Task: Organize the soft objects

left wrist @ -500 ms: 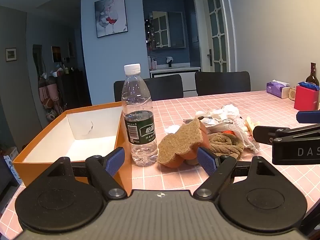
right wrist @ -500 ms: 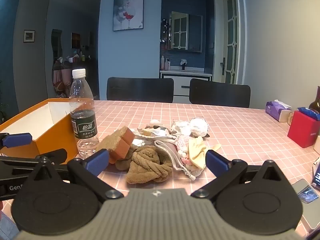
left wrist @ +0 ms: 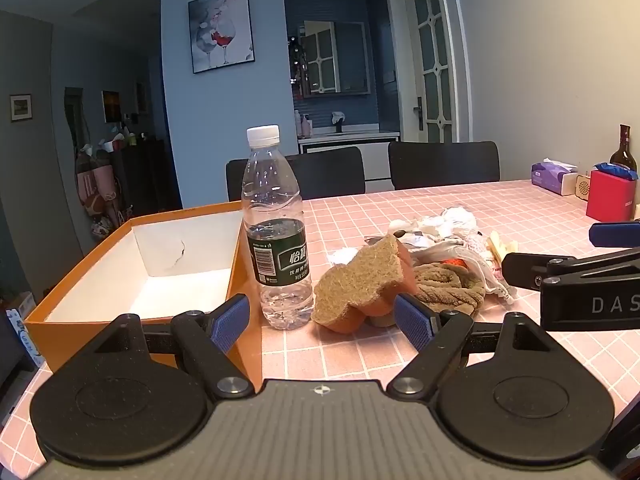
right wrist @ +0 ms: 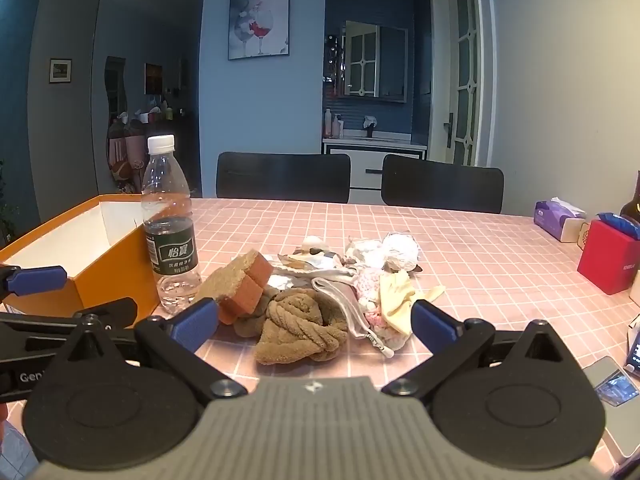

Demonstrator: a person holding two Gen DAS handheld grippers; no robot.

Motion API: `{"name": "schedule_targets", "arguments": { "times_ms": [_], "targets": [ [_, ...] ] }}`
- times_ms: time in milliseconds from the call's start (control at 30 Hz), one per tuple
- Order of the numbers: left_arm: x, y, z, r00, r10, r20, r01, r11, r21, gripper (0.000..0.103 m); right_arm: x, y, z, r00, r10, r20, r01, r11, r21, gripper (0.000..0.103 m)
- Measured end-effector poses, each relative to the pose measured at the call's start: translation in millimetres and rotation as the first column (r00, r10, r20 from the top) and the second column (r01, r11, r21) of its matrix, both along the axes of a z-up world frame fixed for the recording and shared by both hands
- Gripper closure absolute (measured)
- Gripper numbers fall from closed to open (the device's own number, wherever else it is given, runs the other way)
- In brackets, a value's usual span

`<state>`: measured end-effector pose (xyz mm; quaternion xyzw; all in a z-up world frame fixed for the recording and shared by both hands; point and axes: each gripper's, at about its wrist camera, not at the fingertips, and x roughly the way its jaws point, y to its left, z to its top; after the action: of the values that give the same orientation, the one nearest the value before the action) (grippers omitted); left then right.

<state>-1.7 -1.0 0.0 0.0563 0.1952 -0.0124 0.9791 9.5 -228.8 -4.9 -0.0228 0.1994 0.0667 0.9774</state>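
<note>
A pile of soft things lies mid-table: a brown and orange sponge (left wrist: pixel 360 280) (right wrist: pixel 244 280), a twisted brown towel (left wrist: pixel 448 286) (right wrist: pixel 298 326), a yellow cloth (right wrist: pixel 394 300), pink lace and white crumpled pieces (right wrist: pixel 396 254). An open orange box (left wrist: pixel 136 276) (right wrist: pixel 80 248) with a white inside stands at the left. My left gripper (left wrist: pixel 324 320) is open and empty, just in front of the sponge. My right gripper (right wrist: pixel 314 326) is open and empty, just in front of the towel.
A water bottle (left wrist: pixel 278 232) (right wrist: pixel 170 224) stands between the box and the sponge. A red box (right wrist: pixel 610 256), a tissue pack (right wrist: pixel 560 220) and a dark bottle (left wrist: pixel 622 150) stand at the far right. A phone (right wrist: pixel 612 384) lies near right. Two black chairs (right wrist: pixel 360 178) stand behind the table.
</note>
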Motion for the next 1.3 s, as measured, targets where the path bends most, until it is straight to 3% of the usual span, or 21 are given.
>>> {"name": "schedule_targets", "arguments": {
  "times_ms": [1300],
  "targets": [
    [-2.3,12.1,-5.0,0.999,0.025,-0.025,-0.026,0.999,-0.029,0.007,7.5,11.8,-6.1,0.999,0.014,-0.046,-0.014,1.0,-0.01,0.002]
  ]
}}
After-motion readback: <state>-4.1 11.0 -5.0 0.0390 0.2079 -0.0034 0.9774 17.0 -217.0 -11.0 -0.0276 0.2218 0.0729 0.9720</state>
